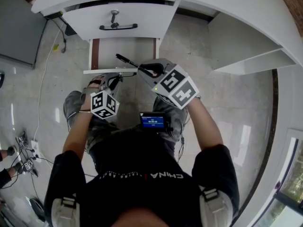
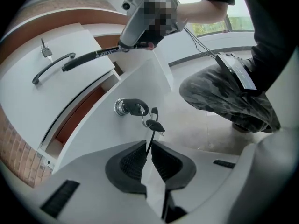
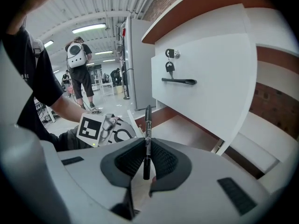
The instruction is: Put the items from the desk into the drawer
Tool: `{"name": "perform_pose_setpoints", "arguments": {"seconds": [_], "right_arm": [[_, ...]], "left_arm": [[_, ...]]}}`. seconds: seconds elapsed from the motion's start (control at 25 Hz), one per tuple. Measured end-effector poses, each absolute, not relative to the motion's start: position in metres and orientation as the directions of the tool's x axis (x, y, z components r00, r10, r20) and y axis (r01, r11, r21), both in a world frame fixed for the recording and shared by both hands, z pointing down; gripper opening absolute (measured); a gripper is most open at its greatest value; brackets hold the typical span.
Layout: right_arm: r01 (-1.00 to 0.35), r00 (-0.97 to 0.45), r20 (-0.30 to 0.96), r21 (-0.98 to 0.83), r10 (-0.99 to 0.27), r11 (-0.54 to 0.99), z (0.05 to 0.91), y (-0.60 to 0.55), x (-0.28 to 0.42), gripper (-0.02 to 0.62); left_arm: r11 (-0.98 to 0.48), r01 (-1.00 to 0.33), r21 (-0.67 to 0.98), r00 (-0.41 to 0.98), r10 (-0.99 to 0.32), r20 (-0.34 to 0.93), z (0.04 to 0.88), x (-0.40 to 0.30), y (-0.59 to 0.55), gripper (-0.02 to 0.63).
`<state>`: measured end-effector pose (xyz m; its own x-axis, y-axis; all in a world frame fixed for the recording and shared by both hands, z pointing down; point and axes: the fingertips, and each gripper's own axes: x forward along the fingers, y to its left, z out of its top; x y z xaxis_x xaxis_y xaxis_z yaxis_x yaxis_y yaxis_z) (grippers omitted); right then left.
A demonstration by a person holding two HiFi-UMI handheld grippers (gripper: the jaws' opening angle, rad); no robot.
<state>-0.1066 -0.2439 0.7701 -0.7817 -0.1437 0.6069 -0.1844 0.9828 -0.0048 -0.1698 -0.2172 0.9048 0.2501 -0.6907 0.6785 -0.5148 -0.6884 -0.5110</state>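
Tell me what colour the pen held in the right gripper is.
The pen is black. The right gripper view shows it best.

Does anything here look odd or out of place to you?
One small oddity: the left gripper pinches the spare key dangling from the lock of the open lower drawer, an unusual thing to grip. Nothing looks spilled or damaged. The right gripper holds a black pen over that drawer.
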Motion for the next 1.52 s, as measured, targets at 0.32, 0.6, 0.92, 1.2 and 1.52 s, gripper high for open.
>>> {"name": "perform_pose_setpoints", "arguments": {"seconds": [0.32,0.6,0.92,1.2,1.52], "right_arm": [[-0.053,-0.729,0.683,0.01,-0.046,0.999,0.793,-0.266,-0.141,0.048],[0.062,-0.632,0.774,-0.009,0.047,0.998,0.826,-0.281,-0.162,0.048],[0.138,-0.544,0.835,-0.01,0.084,0.99,0.844,-0.294,-0.169,0.048],[0.169,-0.53,0.841,-0.023,0.111,0.985,0.86,-0.294,-0.175,0.048],[0.172,-0.522,0.838,-0.077,0.157,0.982,0.877,-0.272,-0.17,0.048]], "left_arm": [[-0.71,-0.497,-0.499,0.262,-0.671,0.694,0.905,-0.17,-0.216,0.037],[-0.708,-0.498,-0.5,0.258,-0.672,0.694,0.905,-0.17,-0.217,0.037],[-0.711,-0.494,-0.5,0.261,-0.67,0.695,0.905,-0.17,-0.217,0.037],[-0.721,-0.486,-0.494,0.275,-0.663,0.696,0.905,-0.17,-0.216,0.035],[-0.723,-0.48,-0.497,0.266,-0.66,0.703,0.908,-0.176,-0.205,0.037]]}}
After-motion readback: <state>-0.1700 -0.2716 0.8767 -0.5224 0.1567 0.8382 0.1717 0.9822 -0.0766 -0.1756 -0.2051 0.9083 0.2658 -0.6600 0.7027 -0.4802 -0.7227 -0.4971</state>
